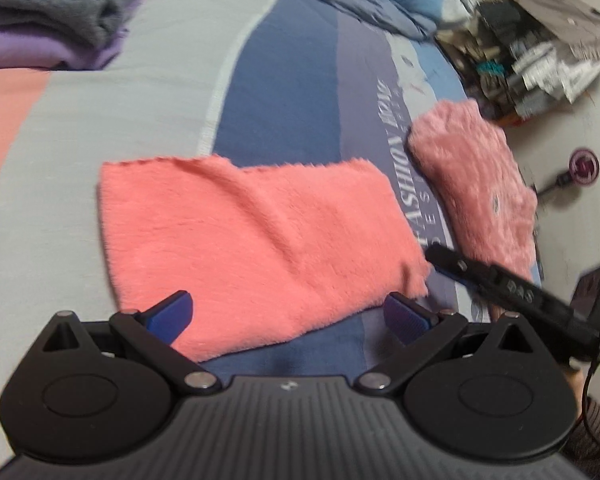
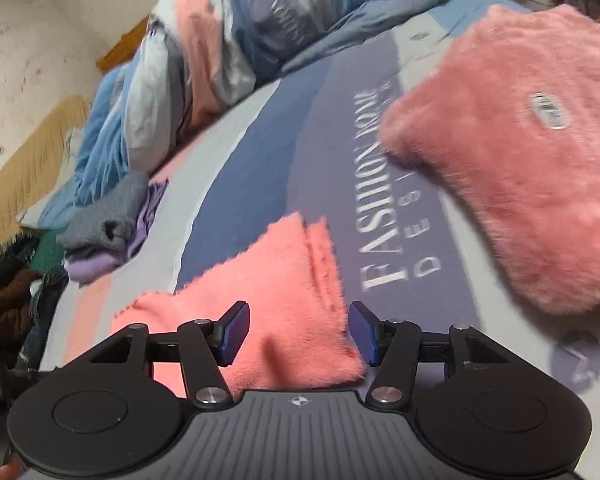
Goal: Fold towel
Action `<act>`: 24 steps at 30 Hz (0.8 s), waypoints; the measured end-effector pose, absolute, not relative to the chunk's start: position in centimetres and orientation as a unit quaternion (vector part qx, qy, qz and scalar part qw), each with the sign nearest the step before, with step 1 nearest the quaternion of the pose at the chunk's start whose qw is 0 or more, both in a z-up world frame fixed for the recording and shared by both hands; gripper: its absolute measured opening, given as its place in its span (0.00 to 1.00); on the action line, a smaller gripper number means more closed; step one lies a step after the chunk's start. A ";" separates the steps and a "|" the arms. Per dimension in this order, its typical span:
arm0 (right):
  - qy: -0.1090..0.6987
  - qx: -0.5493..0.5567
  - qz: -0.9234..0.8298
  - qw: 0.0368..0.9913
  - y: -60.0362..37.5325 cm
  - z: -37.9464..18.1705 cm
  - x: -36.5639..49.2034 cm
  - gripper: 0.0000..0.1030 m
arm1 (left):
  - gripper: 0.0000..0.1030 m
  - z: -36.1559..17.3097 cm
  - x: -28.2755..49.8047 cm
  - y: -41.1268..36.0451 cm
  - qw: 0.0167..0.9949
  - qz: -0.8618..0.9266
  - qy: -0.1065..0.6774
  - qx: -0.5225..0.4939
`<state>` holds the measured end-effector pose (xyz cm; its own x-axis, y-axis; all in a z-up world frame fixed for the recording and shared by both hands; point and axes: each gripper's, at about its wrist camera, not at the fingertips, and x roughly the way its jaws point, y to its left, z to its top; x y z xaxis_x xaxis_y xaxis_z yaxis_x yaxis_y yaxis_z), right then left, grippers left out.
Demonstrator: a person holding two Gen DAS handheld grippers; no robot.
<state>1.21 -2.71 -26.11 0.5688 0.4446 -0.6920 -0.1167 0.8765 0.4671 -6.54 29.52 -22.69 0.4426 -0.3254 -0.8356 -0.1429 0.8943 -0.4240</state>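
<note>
A salmon-pink towel [image 1: 256,240] lies folded over on the striped bed sheet, its layered edge showing in the right wrist view [image 2: 284,300]. My left gripper [image 1: 288,316] is open just above the towel's near edge, holding nothing. My right gripper [image 2: 298,334] is also open, over the towel's near right corner, with nothing between its blue pads. In the left wrist view the right gripper's black finger [image 1: 480,272] reaches in beside the towel's right corner.
A fluffy pink folded towel [image 1: 476,184] [image 2: 520,168] lies to the right near the bed edge. A grey and purple folded stack [image 1: 52,16] [image 2: 108,232] sits at the far left. A bunched quilt [image 2: 228,48] lies at the back, with clutter on the floor [image 1: 540,60].
</note>
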 end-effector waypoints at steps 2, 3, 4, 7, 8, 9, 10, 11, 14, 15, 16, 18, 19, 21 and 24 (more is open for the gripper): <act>0.474 0.157 0.163 0.851 -1.6 -27.0 2.1 0.22 | 1.00 -23.5 -6.0 29.0 0.814 -0.068 0.534 -0.218; 0.494 0.138 0.166 0.842 -1.1 -27.4 2.5 0.09 | 1.00 -24.1 -5.7 28.9 0.807 -0.072 0.544 -0.216; 0.497 0.135 0.169 0.841 -1.2 -27.2 2.4 0.09 | 1.00 -25.0 -5.5 28.8 0.799 -0.072 0.558 -0.214; 0.496 0.126 0.176 0.841 -1.9 -26.4 1.9 0.08 | 1.00 -26.8 -5.4 28.9 0.785 -0.056 0.585 -0.197; 0.499 0.118 0.168 0.842 -2.1 -26.4 1.8 0.08 | 1.00 -27.2 -5.5 28.9 0.784 -0.051 0.588 -0.191; 0.502 0.109 0.160 0.843 -2.2 -26.5 1.8 0.06 | 1.00 -27.5 -5.6 28.9 0.784 -0.049 0.590 -0.188; 0.504 0.100 0.151 0.844 -2.4 -26.6 1.7 0.06 | 1.00 -27.5 -5.6 28.9 0.784 -0.053 0.590 -0.186; 0.509 0.094 0.142 0.844 -2.7 -26.9 1.8 0.06 | 1.00 -27.5 -5.6 28.9 0.784 -0.055 0.591 -0.182; 0.492 0.123 0.142 0.850 -4.2 -26.8 1.6 0.09 | 1.00 -27.2 -5.3 28.5 0.783 -0.058 0.596 -0.168; 0.479 0.126 0.147 0.856 -4.2 -26.2 1.4 0.14 | 1.00 -26.9 -5.3 28.4 0.784 -0.060 0.596 -0.162; 0.465 0.128 0.152 0.863 -4.2 -25.7 1.3 0.16 | 1.00 -26.4 -5.3 28.3 0.787 -0.063 0.594 -0.155; 0.453 0.127 0.152 0.869 -3.9 -25.0 1.2 0.38 | 1.00 -25.4 -5.3 28.2 0.794 -0.071 0.585 -0.152; 0.452 0.137 0.144 0.870 -3.9 -25.0 1.2 0.46 | 1.00 -24.9 -5.4 28.2 0.797 -0.077 0.578 -0.156; 0.453 0.174 0.126 0.865 -4.3 -25.3 1.1 0.56 | 1.00 -24.1 -5.4 28.3 0.801 -0.095 0.564 -0.174; 0.478 0.293 0.105 0.822 -5.3 -27.9 0.8 0.56 | 1.00 -24.9 -4.7 28.1 0.794 -0.092 0.577 -0.168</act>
